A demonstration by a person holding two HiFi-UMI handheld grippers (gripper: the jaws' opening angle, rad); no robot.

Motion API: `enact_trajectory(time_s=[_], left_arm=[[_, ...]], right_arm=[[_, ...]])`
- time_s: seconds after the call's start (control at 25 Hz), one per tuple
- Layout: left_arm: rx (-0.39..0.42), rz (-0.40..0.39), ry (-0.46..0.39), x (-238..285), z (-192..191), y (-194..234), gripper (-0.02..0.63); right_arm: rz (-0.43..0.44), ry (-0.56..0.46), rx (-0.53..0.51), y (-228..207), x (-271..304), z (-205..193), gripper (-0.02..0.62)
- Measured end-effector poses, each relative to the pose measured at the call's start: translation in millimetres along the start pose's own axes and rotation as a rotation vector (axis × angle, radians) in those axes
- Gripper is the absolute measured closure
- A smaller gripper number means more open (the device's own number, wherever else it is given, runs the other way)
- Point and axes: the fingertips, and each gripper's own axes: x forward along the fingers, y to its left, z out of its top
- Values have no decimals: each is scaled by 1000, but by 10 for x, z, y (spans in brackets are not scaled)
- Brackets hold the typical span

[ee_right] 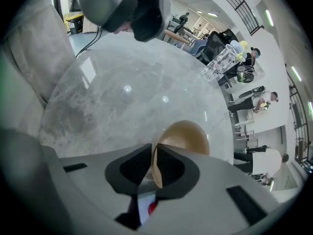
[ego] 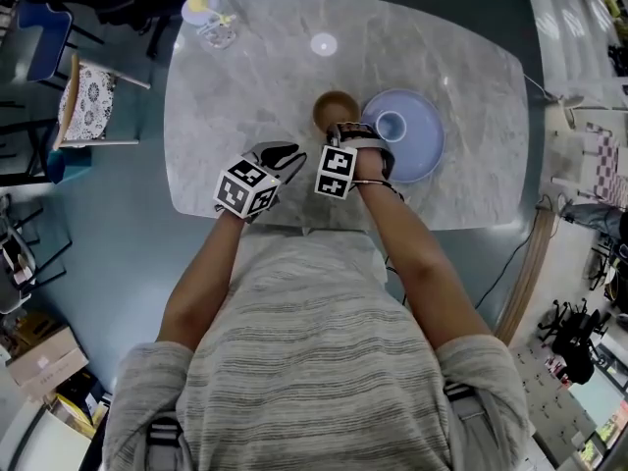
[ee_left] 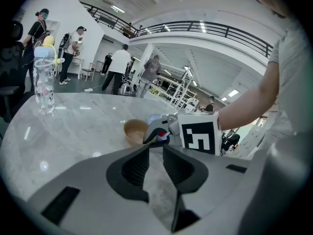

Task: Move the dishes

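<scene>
- The right tongs point(ee_right: 152, 155) are clamped on the near rim of a brown bowl point(ee_right: 186, 137); the thin wall of the bowl stands between the two jaws.
- In the head view this bowl sits near the middle of the frame on the grey marble worktop point(ego: 255, 86), just left of a pale blue plate point(ego: 420, 155).
- A small blue cup point(ego: 391, 126) stands on the plate, toward its left side.
- The left tongs point(ee_left: 155, 151) are a narrow gap apart with nothing between them; only bare worktop shows through the gap.
- They hover lower left of the bowl, near the right tongs and apart from the dishes.
- A clear water bottle point(ego: 208, 18) with a yellow and lilac top stands at the upper left corner of the worktop, well apart from the dishes.
</scene>
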Motion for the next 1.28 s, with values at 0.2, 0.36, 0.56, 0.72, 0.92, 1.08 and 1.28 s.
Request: enact_trajectory(time_s=[0.2,0.36,0.56,0.72,0.92,1.08,1.28], left_arm=[[-3,1,2,-21,-15,32,505],[-2,-6,2,-2,-4,1,505],[3,-11,1,29,27,-7,505],[7,-13,-2,30,62,-10,505],[20,-26,-12,96,143,-63,506],[35,-39,-19,185,229,-175,505],[44,-50,-34,312,374,-345,505]], right_arm=[[-17,4,-1,-22,16,-6,566],[-21,7,2,-4,-7,-14,568],[-59,-5,-11,-55,-51,21,569],[-85,-22,-9,-146,-156,69,569],[-113,-33,6,-282,-342,58,569],[-127,-35,13,-345,-505,-27,569],[-148,-37,40,-440,-761,-258,569]])
